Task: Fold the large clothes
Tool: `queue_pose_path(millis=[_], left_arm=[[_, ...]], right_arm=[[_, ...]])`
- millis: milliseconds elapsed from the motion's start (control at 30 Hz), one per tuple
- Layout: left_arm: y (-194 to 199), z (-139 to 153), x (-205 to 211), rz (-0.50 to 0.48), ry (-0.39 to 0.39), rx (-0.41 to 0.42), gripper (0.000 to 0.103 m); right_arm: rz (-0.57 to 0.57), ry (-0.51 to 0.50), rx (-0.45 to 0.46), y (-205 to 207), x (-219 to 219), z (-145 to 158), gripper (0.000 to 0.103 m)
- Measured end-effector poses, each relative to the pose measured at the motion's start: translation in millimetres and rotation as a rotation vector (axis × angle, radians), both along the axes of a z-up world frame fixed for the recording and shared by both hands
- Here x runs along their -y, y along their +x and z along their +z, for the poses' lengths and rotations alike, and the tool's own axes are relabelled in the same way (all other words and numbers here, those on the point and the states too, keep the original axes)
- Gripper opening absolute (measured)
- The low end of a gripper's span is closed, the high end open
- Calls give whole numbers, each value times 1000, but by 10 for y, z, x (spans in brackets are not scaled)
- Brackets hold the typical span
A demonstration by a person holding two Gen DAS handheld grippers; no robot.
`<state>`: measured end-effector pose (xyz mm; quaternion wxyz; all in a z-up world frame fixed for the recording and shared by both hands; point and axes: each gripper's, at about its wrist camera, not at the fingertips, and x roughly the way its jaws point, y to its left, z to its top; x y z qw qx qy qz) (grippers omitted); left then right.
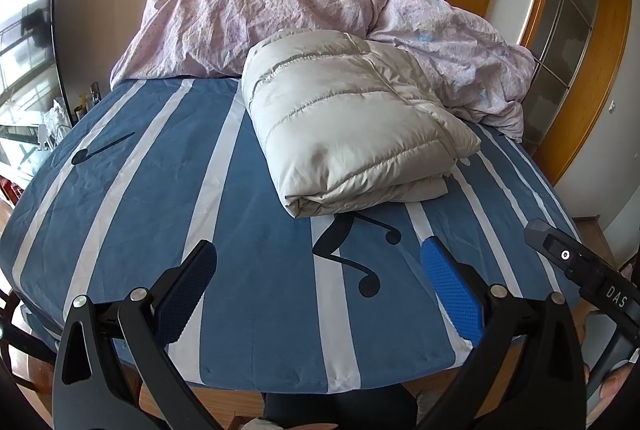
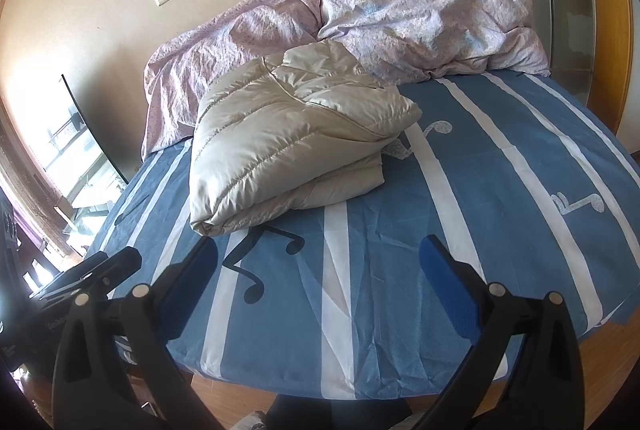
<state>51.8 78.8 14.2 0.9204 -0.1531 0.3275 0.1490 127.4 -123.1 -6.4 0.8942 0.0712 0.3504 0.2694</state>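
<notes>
A beige quilted puffer jacket (image 1: pixel 352 117) lies folded into a thick bundle on the bed, its far end resting against the duvet. The same jacket (image 2: pixel 288 141) shows left of centre in the right wrist view. My left gripper (image 1: pixel 320 270) hangs open over the near edge of the bed, well short of the jacket, with nothing between its blue pads. My right gripper (image 2: pixel 320 270) is also open and empty, held back over the near edge. The right gripper's black body (image 1: pixel 580 266) shows at the right of the left wrist view.
The bed carries a blue and white striped sheet (image 1: pixel 160 169) with music notes. A crumpled pink duvet (image 1: pixel 256 13) fills the far side against the wall. A television (image 1: pixel 28 41) stands at left, a wooden-framed glass door (image 1: pixel 568 29) at right. Wooden floor (image 2: pixel 624 362) lies below.
</notes>
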Motion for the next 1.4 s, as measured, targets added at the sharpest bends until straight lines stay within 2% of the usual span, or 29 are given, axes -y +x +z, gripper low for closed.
queue_pose_path(millis=[1400], left_arm=[[48,-30,-16,-16,-10,-5,102]], right_arm=[[0,-2,-5,51,16,-34,101]])
